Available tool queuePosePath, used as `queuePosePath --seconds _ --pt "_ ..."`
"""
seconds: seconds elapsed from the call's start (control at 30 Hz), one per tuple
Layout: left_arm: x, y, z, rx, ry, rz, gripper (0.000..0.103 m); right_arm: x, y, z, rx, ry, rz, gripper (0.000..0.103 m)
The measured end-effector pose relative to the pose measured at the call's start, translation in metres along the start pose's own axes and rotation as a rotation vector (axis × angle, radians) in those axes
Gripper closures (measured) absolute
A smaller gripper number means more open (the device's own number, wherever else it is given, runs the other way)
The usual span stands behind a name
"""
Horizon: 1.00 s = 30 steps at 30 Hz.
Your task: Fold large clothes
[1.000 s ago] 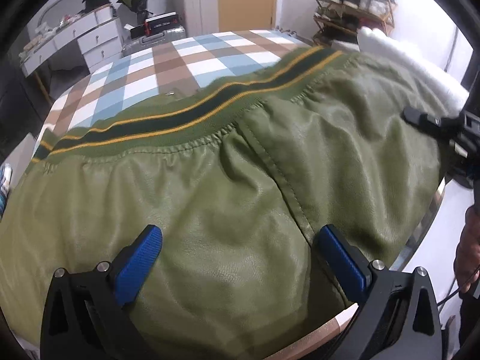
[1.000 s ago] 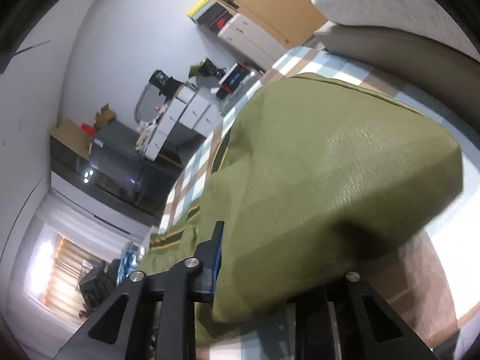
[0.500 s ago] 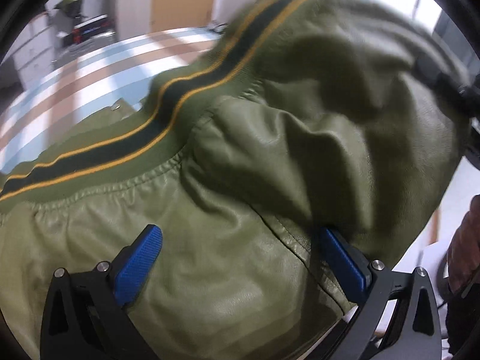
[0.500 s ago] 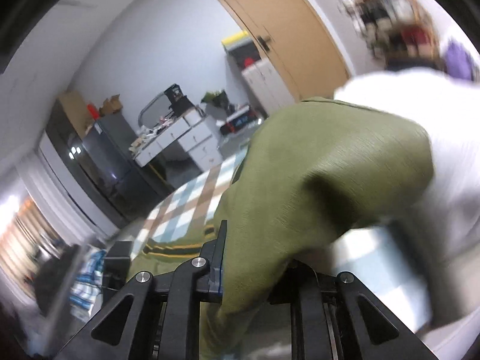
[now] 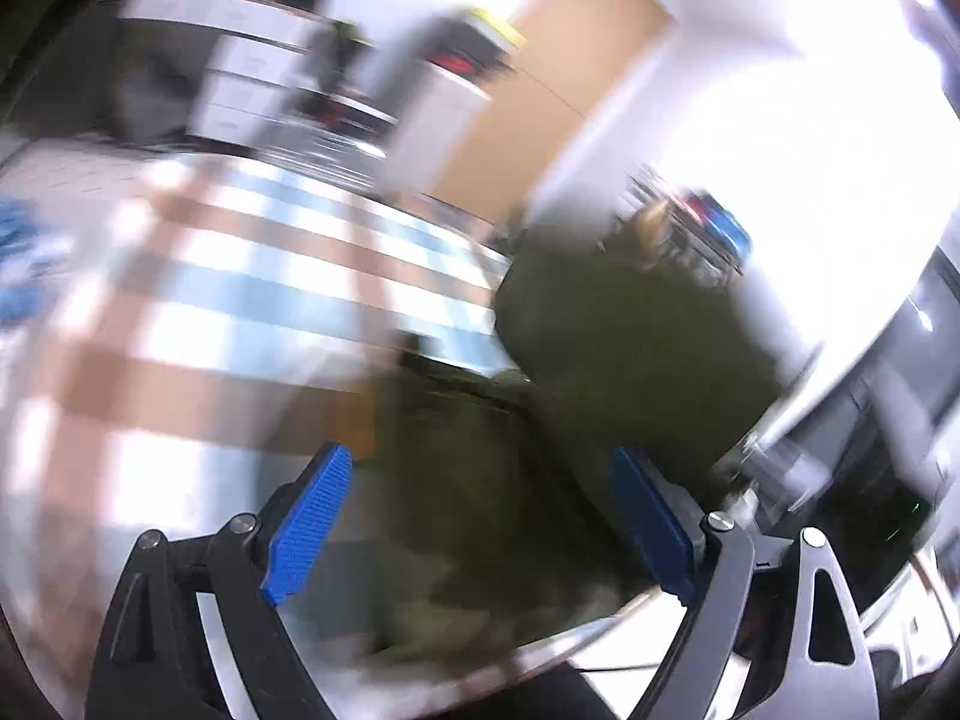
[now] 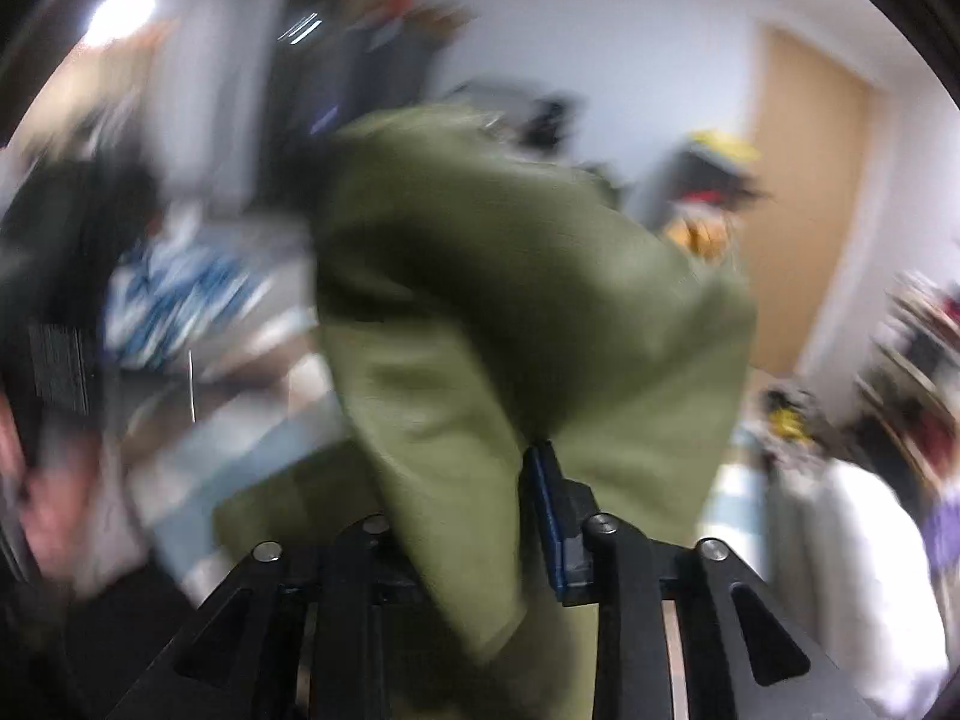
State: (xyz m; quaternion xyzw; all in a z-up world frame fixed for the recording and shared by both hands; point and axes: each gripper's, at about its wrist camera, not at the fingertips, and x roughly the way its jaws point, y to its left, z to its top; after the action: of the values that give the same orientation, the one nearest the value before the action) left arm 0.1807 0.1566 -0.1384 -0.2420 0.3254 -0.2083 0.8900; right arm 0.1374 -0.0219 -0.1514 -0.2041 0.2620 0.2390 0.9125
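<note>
Olive-green leather-look jacket (image 6: 480, 312) gripped by right gripper (image 6: 480, 516), jaws opening; left gripper (image 5: 480, 516) closing, pads apart, not pressing the cloth between them.

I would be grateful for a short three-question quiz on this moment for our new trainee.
1. Choose one: what colour is the jacket? A red, B olive green, C white.
2. True or false: the bed cover is plain black.
3. In a few words: which gripper has jacket cloth draped over and between its fingers?

Key
1. B.
2. False: it is checked in brown, blue and white.
3. The right gripper; its jaws are opening, with the cloth between them.
</note>
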Motion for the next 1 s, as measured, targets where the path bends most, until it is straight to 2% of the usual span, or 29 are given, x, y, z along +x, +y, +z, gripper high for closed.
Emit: queuePosePath --seconds 0.07,0.1,0.2,0.27,0.3,0.33,0.37,0.43,0.47,0.53,0.6,0.63,0.7,0.77,0.8,0.83,0.87,0.9,0.93,0.97,1.0 --pt "-0.031 0.019 0.003 -0.010 -0.043 0.033 0.018 0.046 0.043 -0.014 -0.059 0.172 0.079 0.071" --pt "-0.041 0.024 0.004 -0.007 -0.064 0.034 0.017 0.060 0.059 -0.022 -0.074 0.217 0.080 0.069" --pt "-0.043 0.029 0.008 0.008 -0.048 0.064 0.017 0.060 0.074 -0.030 -0.081 0.210 0.030 0.066" --pt "-0.029 0.022 0.014 0.025 -0.005 0.039 0.017 0.051 0.065 -0.023 -0.019 0.223 0.069 0.057" --pt "-0.023 0.018 0.016 0.037 0.013 0.012 0.017 0.043 0.054 -0.022 0.023 0.216 0.110 0.054" --pt "-0.017 0.011 0.018 0.051 0.027 -0.022 0.017 0.032 0.045 -0.024 0.080 0.207 0.176 0.046" --pt "-0.012 0.000 0.020 0.072 0.042 -0.056 0.017 0.026 0.036 -0.026 0.118 0.204 0.225 0.030" --pt "-0.005 -0.017 0.024 0.115 0.036 -0.105 0.017 0.005 0.012 -0.036 0.260 0.162 0.373 0.016" --pt "-0.001 -0.028 0.029 0.140 0.032 -0.126 0.017 -0.007 -0.003 -0.045 0.347 0.129 0.404 0.016" --pt "0.015 -0.051 0.035 0.200 0.060 -0.161 0.017 -0.033 -0.039 -0.062 0.518 0.052 0.414 0.016" --pt "0.036 -0.065 0.032 0.263 0.124 -0.192 0.017 -0.056 -0.072 -0.076 0.644 -0.049 0.387 0.016" --pt "0.051 -0.069 0.027 0.286 0.159 -0.171 0.017 -0.067 -0.086 -0.080 0.685 -0.096 0.359 0.015" --pt "0.082 -0.062 0.013 0.289 0.237 -0.106 0.017 -0.068 -0.100 -0.070 0.713 -0.114 0.303 0.015" --pt "0.106 -0.042 -0.002 0.263 0.286 0.013 0.017 -0.063 -0.109 -0.061 0.711 -0.123 0.298 0.018" --pt "0.116 -0.026 -0.008 0.224 0.315 0.070 0.018 -0.057 -0.110 -0.057 0.696 -0.124 0.302 0.022" --pt "0.120 -0.012 -0.013 0.182 0.335 0.100 0.018 -0.050 -0.110 -0.055 0.683 -0.109 0.304 0.034" --pt "0.126 0.008 -0.019 0.110 0.367 0.124 0.017 -0.034 -0.105 -0.053 0.672 -0.064 0.315 0.045" --pt "0.128 0.028 -0.024 0.018 0.378 0.060 0.018 -0.014 -0.099 -0.056 0.669 0.003 0.337 0.051" --pt "0.126 0.039 -0.028 -0.036 0.368 0.032 0.018 0.007 -0.094 -0.065 0.667 0.097 0.360 0.068" --pt "0.121 0.040 -0.030 -0.039 0.357 0.044 0.018 0.023 -0.085 -0.072 0.673 0.181 0.380 0.073" --pt "0.116 0.036 -0.030 -0.001 0.351 0.087 0.018 0.037 -0.076 -0.084 0.682 0.226 0.386 0.073"
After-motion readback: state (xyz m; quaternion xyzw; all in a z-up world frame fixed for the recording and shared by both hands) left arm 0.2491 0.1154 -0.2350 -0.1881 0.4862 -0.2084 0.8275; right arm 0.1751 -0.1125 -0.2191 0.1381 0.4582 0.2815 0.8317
